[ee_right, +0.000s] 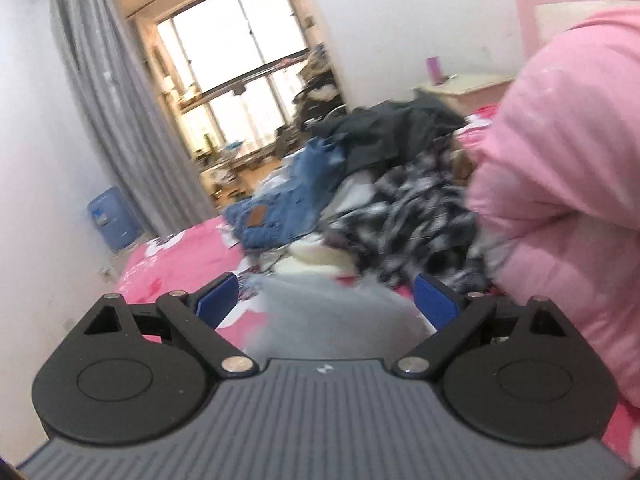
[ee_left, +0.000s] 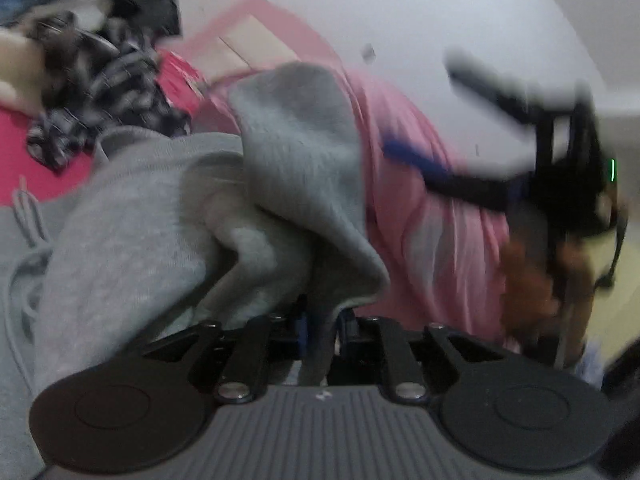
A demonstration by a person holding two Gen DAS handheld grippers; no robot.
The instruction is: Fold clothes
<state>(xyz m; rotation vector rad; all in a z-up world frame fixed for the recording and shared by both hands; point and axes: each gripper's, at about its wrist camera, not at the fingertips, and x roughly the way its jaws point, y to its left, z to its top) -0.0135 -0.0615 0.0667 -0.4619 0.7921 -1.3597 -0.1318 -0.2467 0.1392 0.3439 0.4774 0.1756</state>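
Note:
My left gripper [ee_left: 320,328] is shut on a fold of a grey sweatshirt [ee_left: 168,216] and lifts it; the cloth drapes over the jaws and hides the fingertips. Its ribbed hem or cuff [ee_left: 296,132] stands up in front. The sweatshirt's drawcord [ee_left: 28,216] hangs at the left. My right gripper [ee_right: 326,300] is open and empty, its blue pads [ee_right: 218,298] wide apart above a blurred grey cloth [ee_right: 328,312] on the pink bed. The right gripper also shows in the left wrist view [ee_left: 520,152], blurred, at the right.
A pile of clothes lies on the pink bedsheet [ee_right: 180,256]: blue jeans [ee_right: 280,208], a black-and-white plaid garment [ee_right: 412,216] and dark clothes [ee_right: 392,132]. The person's pink jacket [ee_right: 568,168] fills the right. A nightstand [ee_right: 464,88], grey curtain [ee_right: 104,92] and window stand behind.

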